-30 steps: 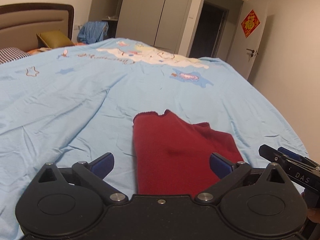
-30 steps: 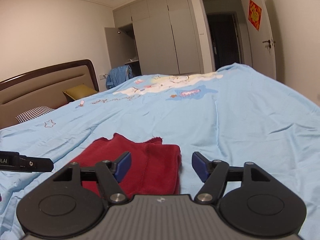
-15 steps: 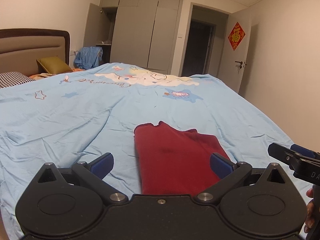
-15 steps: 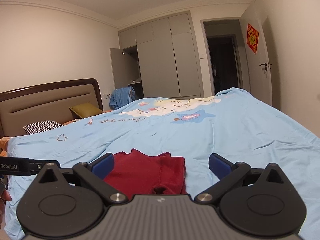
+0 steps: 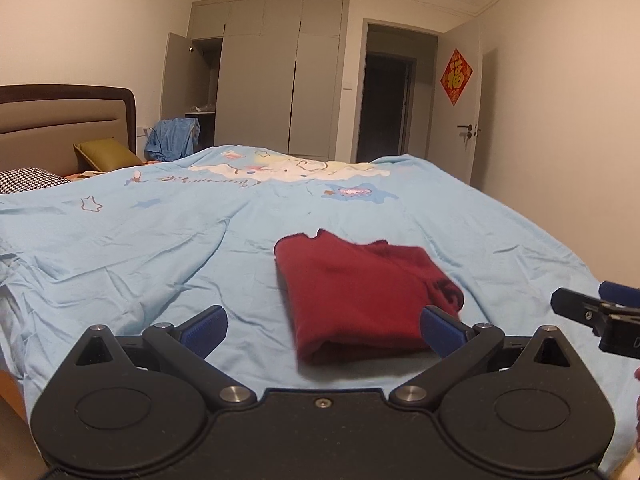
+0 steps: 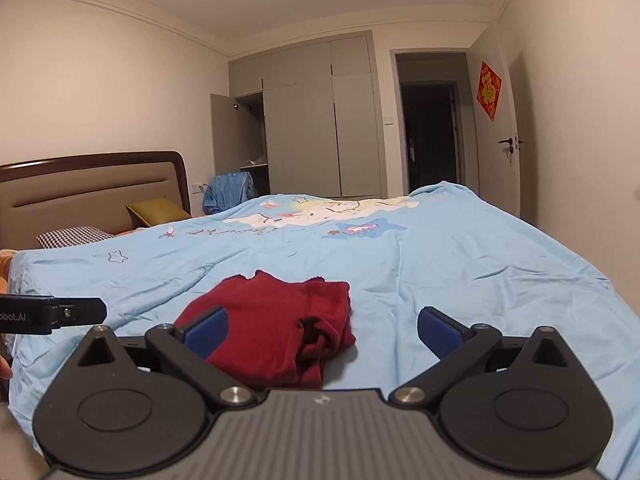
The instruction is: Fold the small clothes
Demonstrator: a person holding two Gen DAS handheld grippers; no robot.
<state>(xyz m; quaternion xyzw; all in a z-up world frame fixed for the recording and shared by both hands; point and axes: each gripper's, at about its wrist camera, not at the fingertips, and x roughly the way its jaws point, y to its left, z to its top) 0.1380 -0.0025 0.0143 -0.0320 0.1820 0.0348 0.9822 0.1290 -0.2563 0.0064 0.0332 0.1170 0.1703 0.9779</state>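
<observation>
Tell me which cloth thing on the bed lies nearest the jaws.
The folded red garment, right before both open grippers. The green pillow and checked pillow sit far off at the headboard.

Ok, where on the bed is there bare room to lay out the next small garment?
Bare blue bedspread lies between the folded red garment and the pillows by the headboard. More lies on the garment's other side, toward the bed edge by the door. The printed middle beyond the garment is free too. Only the garment's own patch is taken.
</observation>
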